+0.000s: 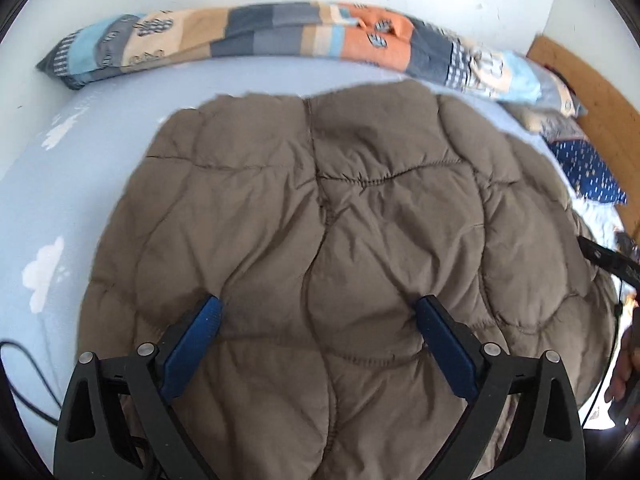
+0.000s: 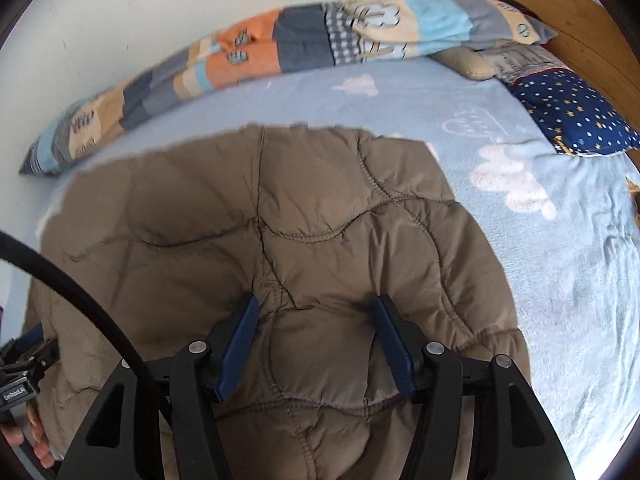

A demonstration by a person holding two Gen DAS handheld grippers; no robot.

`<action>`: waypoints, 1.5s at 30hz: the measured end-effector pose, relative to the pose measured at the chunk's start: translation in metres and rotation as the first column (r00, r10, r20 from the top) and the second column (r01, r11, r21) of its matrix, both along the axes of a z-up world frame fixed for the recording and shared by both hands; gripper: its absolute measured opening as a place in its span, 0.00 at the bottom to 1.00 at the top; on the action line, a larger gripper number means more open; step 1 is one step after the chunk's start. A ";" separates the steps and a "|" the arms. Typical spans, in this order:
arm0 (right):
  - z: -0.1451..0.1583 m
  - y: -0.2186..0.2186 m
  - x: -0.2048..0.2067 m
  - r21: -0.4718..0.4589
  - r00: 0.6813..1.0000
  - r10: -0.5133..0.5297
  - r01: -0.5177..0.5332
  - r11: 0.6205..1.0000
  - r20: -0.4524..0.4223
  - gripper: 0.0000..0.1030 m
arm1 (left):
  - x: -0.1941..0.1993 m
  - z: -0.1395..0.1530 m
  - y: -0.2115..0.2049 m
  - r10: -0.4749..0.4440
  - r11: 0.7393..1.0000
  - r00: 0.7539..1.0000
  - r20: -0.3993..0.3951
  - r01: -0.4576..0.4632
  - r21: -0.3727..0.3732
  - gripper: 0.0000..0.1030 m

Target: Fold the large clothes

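Both grippers should close on the near hem together and carry it evenly toward the far edge. The puffy brown quilted jacket (image 1: 340,220) lies flat on the light-blue cloud-print bedsheet (image 2: 560,260), beneath the wide-open left gripper (image 1: 318,312) and right gripper (image 2: 316,312); all 4 fingers rest against its padding, gripping nothing

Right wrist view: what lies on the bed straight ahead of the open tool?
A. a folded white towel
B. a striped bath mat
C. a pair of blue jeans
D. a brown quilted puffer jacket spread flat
D: the brown quilted puffer jacket lies spread on the light blue cloud-print bed sheet, with the right tool open above it, its blue fingers apart over the padding.
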State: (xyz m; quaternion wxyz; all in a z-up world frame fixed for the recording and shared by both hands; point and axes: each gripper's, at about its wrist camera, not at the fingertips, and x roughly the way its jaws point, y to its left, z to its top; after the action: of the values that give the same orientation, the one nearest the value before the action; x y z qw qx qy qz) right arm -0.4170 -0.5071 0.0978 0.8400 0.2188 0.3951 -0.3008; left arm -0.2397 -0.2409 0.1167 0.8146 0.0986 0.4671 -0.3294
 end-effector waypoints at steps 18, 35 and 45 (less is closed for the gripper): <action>0.012 0.142 -0.085 -0.063 0.988 0.147 -0.143 0.988 0.057 0.66 | -0.080 0.003 0.094 0.104 0.993 0.990 0.092 -0.109 0.051 0.95; -0.020 0.141 -0.072 -0.055 0.991 0.127 -0.129 0.990 -0.045 0.68 | -0.078 -0.018 0.097 0.089 0.995 0.988 0.123 -0.094 0.032 1.00; 0.000 0.170 -0.115 -0.110 0.988 0.108 -0.096 0.989 0.109 0.72 | -0.109 0.008 0.125 0.114 0.993 0.975 0.189 -0.110 -0.035 1.00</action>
State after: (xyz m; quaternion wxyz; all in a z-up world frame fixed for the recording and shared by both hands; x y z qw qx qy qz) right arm -0.5316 -0.3375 0.0982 0.8859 0.1709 0.3405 -0.2648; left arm -0.3492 -0.1164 0.1251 0.8740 0.0931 0.3877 -0.2778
